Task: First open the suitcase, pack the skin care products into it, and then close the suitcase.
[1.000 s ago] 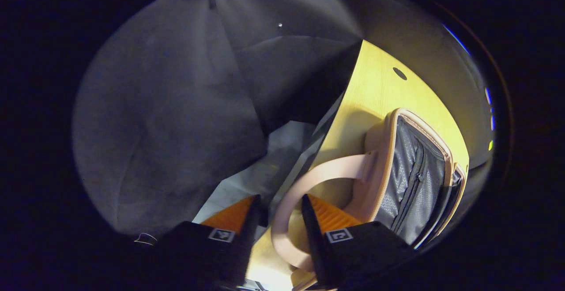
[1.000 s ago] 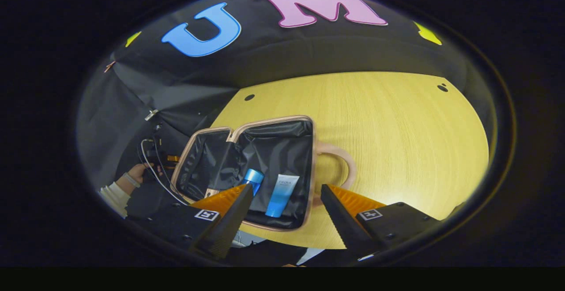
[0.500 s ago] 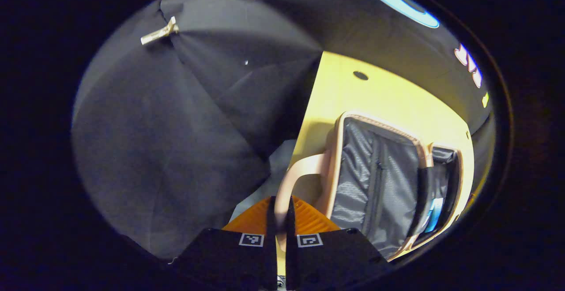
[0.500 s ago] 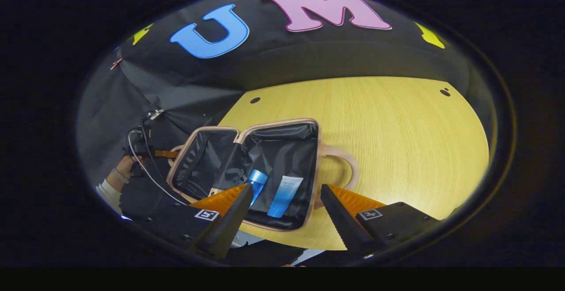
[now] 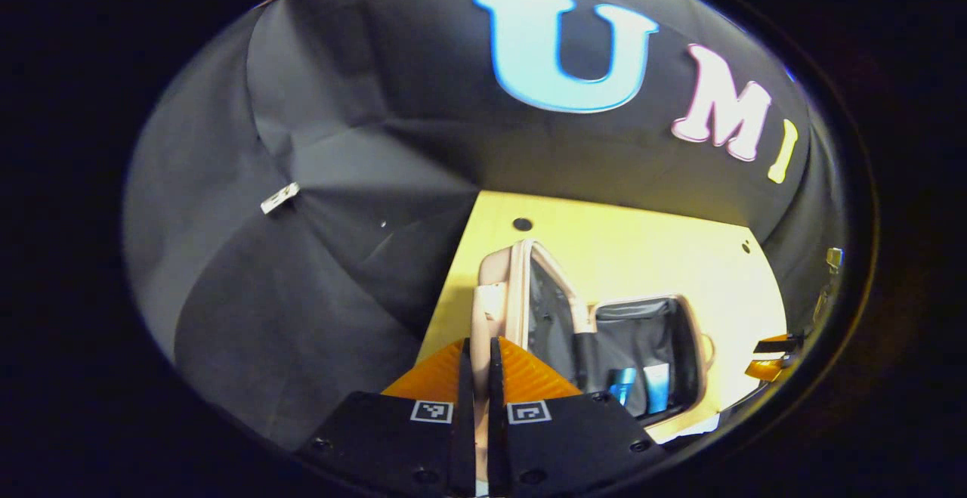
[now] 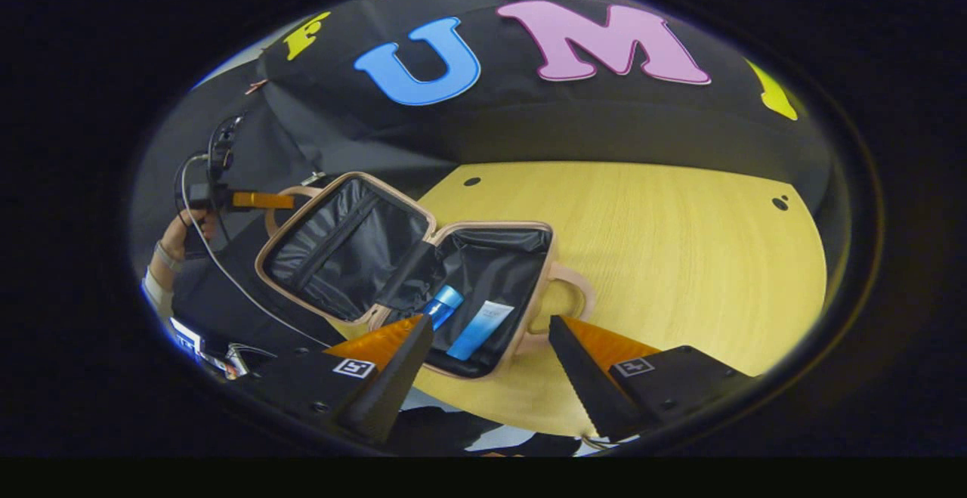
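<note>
Pink case: the pale pink hard-shell suitcase with black lining (image 6: 483,271) lies open on the yellow wood-grain bench (image 6: 680,256), its base flat and its lid (image 6: 340,245) raised at a slant.
Left claw: my left claw (image 5: 476,377) is closed tight on the lid's pink loop handle (image 5: 480,324), both fingers pressing on the strap, which runs up between them.
Lid from the left gripper view: it stands nearly edge-on just ahead of my fingers, with the open base (image 5: 642,347) lying to its right.
Right claw: my right claw (image 6: 491,354) hangs with its fingers spread wide and nothing between them, above the near edge of the base.
Products: a blue bottle with a shiny cap (image 6: 440,304) and a light blue squeeze tube (image 6: 477,320) lie side by side in the base, just beyond my right fingertips.
Base handle: the second pink loop (image 6: 566,301) rests flat on the bench at the base's right side.
Hand: a hand with a pale cuff (image 6: 172,245) holds my left claw (image 6: 261,200) at the lid's far edge.
</note>
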The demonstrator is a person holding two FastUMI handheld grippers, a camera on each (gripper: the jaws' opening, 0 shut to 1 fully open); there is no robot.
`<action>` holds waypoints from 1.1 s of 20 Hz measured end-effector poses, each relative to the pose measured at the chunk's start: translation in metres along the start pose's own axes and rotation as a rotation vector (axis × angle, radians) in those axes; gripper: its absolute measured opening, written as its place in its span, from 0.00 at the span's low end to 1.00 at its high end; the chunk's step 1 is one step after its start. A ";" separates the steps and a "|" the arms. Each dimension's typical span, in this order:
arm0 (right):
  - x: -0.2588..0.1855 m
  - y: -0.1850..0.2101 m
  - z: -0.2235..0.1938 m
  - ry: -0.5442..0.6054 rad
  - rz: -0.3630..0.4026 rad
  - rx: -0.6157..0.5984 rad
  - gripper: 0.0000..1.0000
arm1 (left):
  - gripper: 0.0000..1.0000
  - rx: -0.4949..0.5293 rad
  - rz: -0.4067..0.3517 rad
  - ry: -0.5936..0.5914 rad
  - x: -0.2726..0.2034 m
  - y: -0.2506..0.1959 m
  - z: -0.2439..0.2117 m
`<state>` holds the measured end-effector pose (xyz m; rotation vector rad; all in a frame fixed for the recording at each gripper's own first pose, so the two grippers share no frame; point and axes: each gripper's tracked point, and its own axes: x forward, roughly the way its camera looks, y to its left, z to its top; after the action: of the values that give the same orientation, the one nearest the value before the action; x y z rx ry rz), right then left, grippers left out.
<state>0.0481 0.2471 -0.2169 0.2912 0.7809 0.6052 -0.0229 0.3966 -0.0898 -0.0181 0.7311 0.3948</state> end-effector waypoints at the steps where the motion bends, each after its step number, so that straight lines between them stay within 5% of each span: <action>1: -0.009 -0.006 0.001 -0.009 0.001 -0.003 0.97 | 0.12 0.021 -0.011 -0.014 -0.009 -0.023 0.007; 8: -0.066 -0.076 -0.010 -0.042 -0.043 -0.025 0.98 | 0.12 0.183 -0.115 -0.052 -0.025 -0.200 0.013; 13: -0.097 -0.121 -0.024 -0.055 -0.096 0.031 0.97 | 0.13 0.113 -0.318 0.088 0.005 -0.335 -0.038; 17: -0.118 -0.149 -0.042 -0.036 -0.131 0.090 0.97 | 0.15 0.105 -0.372 0.228 0.056 -0.399 -0.108; 22: -0.134 -0.173 -0.049 -0.054 -0.186 0.119 0.98 | 0.17 0.089 -0.387 0.343 0.094 -0.416 -0.164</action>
<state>0.0071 0.0294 -0.2530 0.3387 0.7834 0.3750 0.0833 0.0191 -0.3236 -0.1444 1.0599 -0.0142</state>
